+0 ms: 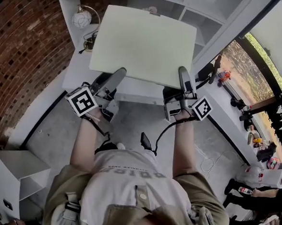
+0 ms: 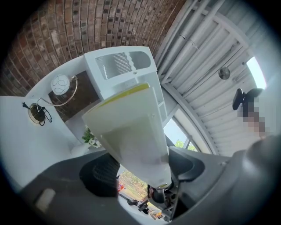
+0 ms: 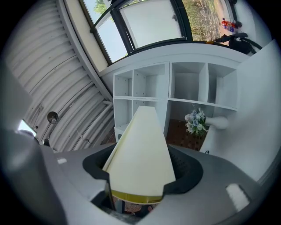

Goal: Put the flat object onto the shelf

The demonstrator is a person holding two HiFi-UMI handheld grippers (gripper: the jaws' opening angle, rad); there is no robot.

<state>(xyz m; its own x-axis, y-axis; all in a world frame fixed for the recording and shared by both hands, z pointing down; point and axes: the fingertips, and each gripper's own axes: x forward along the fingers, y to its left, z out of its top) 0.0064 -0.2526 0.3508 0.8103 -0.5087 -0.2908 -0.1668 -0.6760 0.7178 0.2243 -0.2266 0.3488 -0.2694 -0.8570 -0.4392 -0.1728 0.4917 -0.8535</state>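
Open shelf (image 1: 210,6) just beyond board (image 1: 143,44) — globe (image 1: 82,18) leftward

No readable text; black-and-white square markers on left cube (image 1: 84,101) and right cube (image 1: 202,108).

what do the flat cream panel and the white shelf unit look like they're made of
Pale cream flat panel: probably foam board or light plastic sheet, matte; it shows a smooth, glare-free face and a thin yellow edge. White cubby shelf unit: likely painted or laminated wood board, matte; flat, square-edged, uniformly white dividers. Neither is certain from looks alone.
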